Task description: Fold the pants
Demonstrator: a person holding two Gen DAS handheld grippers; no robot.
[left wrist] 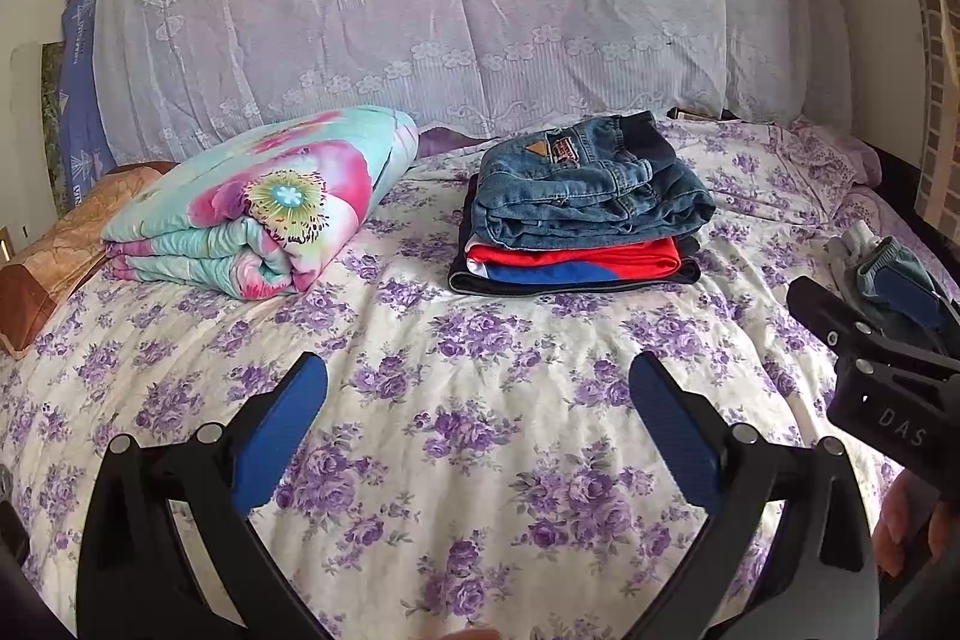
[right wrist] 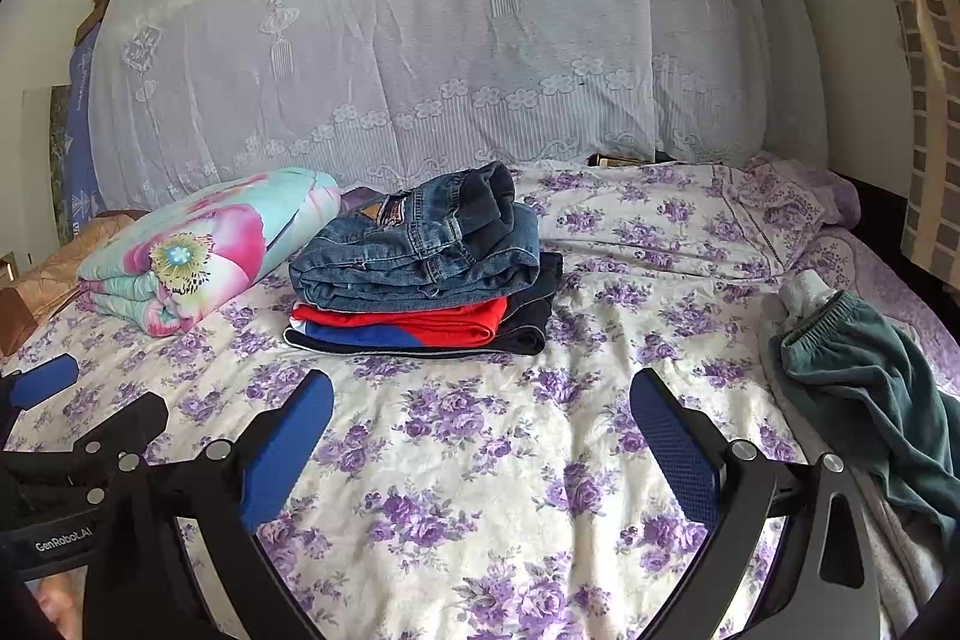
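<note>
both the left gripper [left wrist: 478, 421] and the right gripper [right wrist: 482, 427] are wide open and empty above the bed sheet [right wrist: 480, 490], while the soft, light teal pants [right wrist: 864, 382] lie crumpled at the right, probably easiest to take at the elastic waistband.

Seen from the left wrist camera, the left gripper [left wrist: 478, 388] has two black arms curving forward like a fork, each ending in a finger [left wrist: 287, 424] faced with a flat blue textured pad and pinned at the joints with round silver screws. The right gripper [right wrist: 482, 403], in its own camera, is built the same way: black frame, blue dimpled pads, and silver screw heads behind each finger [right wrist: 672, 436]. White letters "DAS" are printed on the right gripper's black body where it shows beside the left gripper, and white "GenRobot.AI" lettering runs along the left gripper's body where it shows beside the right one.
</note>
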